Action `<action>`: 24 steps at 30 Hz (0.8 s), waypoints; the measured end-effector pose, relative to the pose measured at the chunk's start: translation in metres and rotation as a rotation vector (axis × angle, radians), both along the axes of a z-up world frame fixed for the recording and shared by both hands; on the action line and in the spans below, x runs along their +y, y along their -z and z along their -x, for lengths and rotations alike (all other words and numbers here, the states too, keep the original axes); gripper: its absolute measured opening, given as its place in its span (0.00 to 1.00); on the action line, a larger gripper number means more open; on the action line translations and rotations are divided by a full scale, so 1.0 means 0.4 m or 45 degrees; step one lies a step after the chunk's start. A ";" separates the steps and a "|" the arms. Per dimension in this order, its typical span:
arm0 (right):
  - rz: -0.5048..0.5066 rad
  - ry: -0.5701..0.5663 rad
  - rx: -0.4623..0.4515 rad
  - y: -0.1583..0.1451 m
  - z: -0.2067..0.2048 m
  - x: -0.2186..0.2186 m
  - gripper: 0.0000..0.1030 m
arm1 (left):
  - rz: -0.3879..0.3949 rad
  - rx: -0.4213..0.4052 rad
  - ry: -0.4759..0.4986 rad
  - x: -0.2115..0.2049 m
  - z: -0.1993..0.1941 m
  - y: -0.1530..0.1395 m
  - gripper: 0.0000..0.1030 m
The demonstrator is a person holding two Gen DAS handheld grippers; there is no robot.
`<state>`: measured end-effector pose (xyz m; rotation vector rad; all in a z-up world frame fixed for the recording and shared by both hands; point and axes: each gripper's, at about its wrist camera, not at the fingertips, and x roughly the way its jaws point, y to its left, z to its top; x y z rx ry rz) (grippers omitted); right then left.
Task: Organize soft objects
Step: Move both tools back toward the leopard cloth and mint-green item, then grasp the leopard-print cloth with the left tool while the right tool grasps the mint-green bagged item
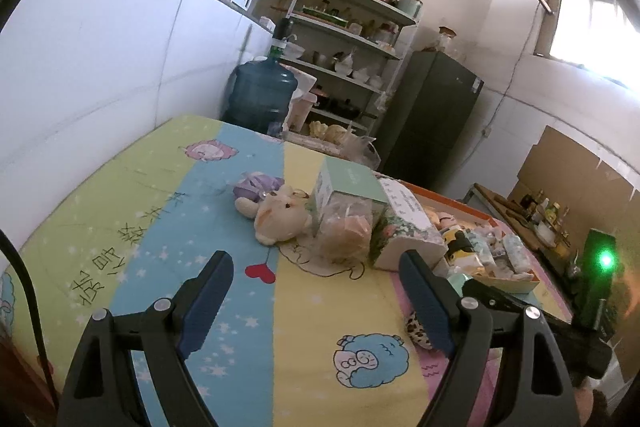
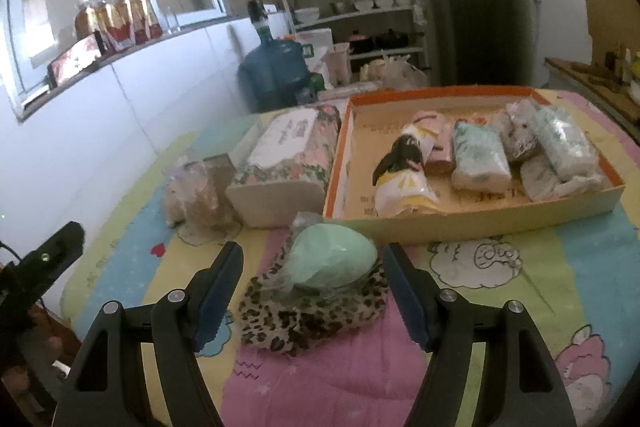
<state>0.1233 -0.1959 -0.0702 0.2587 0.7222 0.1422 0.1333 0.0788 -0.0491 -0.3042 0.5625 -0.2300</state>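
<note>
Item: mint-green soft bundle [image 2: 334, 263], wrapped in clear film, which lay on a leopard-print fabric piece [image 2: 312, 319] at lower centre of the right wrist view, on the cartoon-print cloth [image 2: 560, 267] and just in front of the shallow cardboard tray [image 2: 480, 223]. It looked light and squashy, likely to give under pressure; the film appeared slick, so a hold across the rounded middle seemed safer than one at the twisted wrapper end on its left. The leopard fabric looked limp and might lift along with it if the pads bit too low. The right gripper [image 2: 313, 277] stood with its fingers spread wide, one to either side of the bundle and touching nothing. The tray, centre right, already held a row of wrapped soft packs, among them a black, white and yellow one [image 2: 402, 171]. Left of the tray sat a floral tissue box [image 2: 288, 163], then a clear bag of pale contents [image 2: 192, 191]. In the left wrist view a cream plush animal [image 1: 280, 217] in a purple hat lay at centre, beside a mint-topped box [image 1: 344, 183]; soft, easily squeezed, best taken by the body. The left gripper [image 1: 316, 291] was likewise spread open and empty, above bare cloth at lower centre.
</note>
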 end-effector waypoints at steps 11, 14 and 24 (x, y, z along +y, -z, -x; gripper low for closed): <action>-0.030 0.043 0.083 0.043 -0.063 -0.028 0.72 | 0.003 0.022 0.002 0.002 -0.015 0.017 0.82; -0.053 0.033 0.095 0.047 -0.071 -0.030 0.72 | -0.003 0.028 0.008 -0.004 -0.017 0.022 0.82; -0.113 -0.013 0.095 0.057 -0.080 -0.030 0.61 | -0.010 0.045 0.011 -0.010 -0.022 0.034 0.82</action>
